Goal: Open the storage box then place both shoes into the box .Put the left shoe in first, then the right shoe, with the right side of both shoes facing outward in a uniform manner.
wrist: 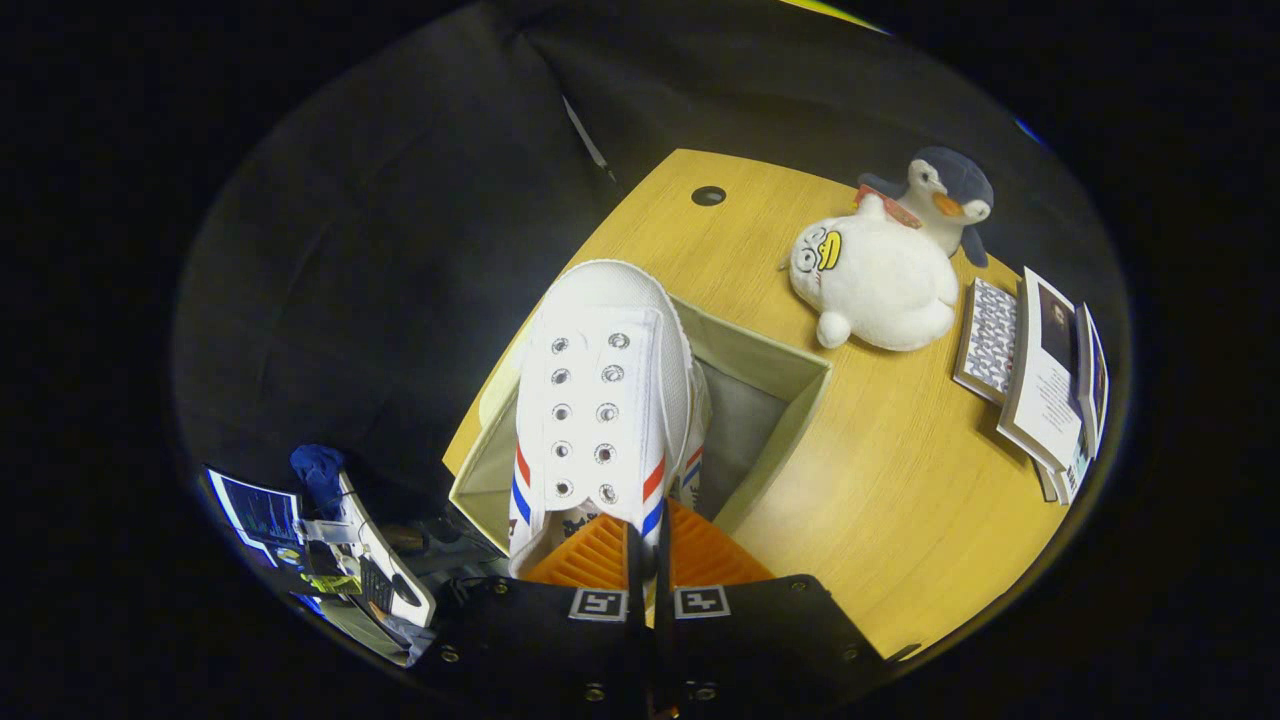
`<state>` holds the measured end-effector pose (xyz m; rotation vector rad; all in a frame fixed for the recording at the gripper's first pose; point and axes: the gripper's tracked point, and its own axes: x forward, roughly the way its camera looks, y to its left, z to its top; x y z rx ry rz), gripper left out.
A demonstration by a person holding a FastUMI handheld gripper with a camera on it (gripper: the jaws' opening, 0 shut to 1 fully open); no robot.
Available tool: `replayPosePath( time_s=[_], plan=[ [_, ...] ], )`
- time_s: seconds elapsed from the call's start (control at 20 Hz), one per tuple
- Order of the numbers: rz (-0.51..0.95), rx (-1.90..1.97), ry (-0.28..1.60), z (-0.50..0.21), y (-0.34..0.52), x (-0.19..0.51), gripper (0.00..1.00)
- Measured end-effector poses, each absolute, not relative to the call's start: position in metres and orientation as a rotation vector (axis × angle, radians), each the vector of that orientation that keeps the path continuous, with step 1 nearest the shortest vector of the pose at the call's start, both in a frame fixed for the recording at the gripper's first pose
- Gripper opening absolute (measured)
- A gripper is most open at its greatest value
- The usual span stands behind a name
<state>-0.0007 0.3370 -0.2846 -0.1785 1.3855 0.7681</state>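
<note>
My gripper (648,535) is shut on a white lace-up shoe (600,380) with red and blue stripes, both fingers pinching a thin part of its upper at the near end. The shoe points away from the fingers, toe far, and hangs over the left half of an open beige fabric storage box (790,400). The box stands at the near left corner of the wooden table (900,480). A second striped white edge (692,465) shows just right of the held shoe, inside the box; I cannot tell whether it belongs to another shoe. The box's grey floor (745,420) shows to the right.
Beyond the box lie a white plush duck (880,285) and a grey penguin plush (950,195). A stack of books (1040,385) sits to the right. A cable hole (708,195) marks the table's far end. Equipment with a screen (300,530) stands below the table's left edge.
</note>
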Motion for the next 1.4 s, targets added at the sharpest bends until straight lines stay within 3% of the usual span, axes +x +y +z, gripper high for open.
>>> replayPosePath(
  time_s=[0.1, 0.2, 0.35, 0.5, 1.1, 1.4],
  plan=[
    [0.815, -0.117, 1.373, -0.272, 0.35, -0.007, 0.25],
    [0.833, -0.097, 1.328, -0.257, 0.351, 0.0, 0.36],
    [0.819, -0.1, 1.263, -0.235, 0.336, 0.01, 0.92],
    [0.783, -0.07, 1.203, -0.22, 0.313, 0.015, 0.97],
    [0.458, 0.077, 0.854, -0.128, 0.156, 0.058, 0.97],
    [0.328, 0.092, 0.55, -0.053, 0.097, 0.074, 0.97]
  ],
)
